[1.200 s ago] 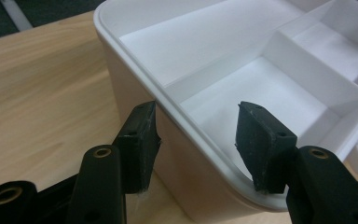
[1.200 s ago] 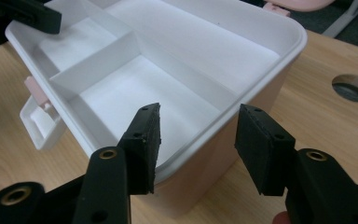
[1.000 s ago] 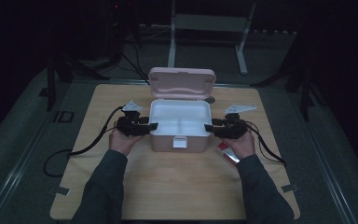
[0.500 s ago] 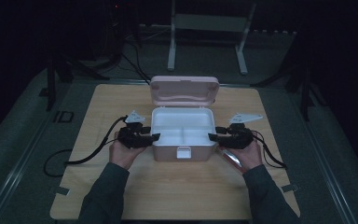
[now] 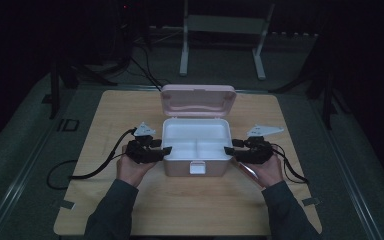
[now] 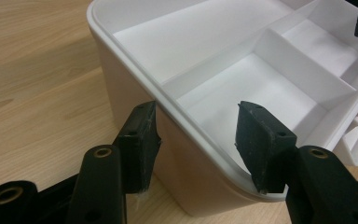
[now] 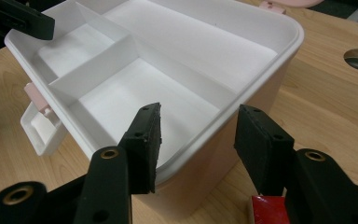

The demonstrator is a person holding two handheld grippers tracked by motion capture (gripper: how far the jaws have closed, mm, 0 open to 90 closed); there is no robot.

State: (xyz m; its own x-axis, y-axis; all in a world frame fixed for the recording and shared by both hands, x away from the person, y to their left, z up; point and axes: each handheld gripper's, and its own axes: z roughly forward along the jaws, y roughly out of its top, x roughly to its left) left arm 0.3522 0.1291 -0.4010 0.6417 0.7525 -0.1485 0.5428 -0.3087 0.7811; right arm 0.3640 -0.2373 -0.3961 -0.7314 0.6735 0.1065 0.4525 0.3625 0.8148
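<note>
Plastic box [image 5: 196,150], pale pink outside with a smooth white tray inside split by thin dividers into one long bay and two smaller ones, sits mid-table on the light wood-grain tabletop [image 5: 105,120]. Its rounded lid [image 5: 198,99] stands open at the back, and a small latch [image 5: 197,167] hangs at the front. The left gripper [image 6: 196,135] straddles the box's left wall near a rounded corner, matte black pads apart, one outside, one over the tray, not pressing. The right gripper [image 7: 198,135] straddles the right wall likewise, jaws spread and loose.
</note>
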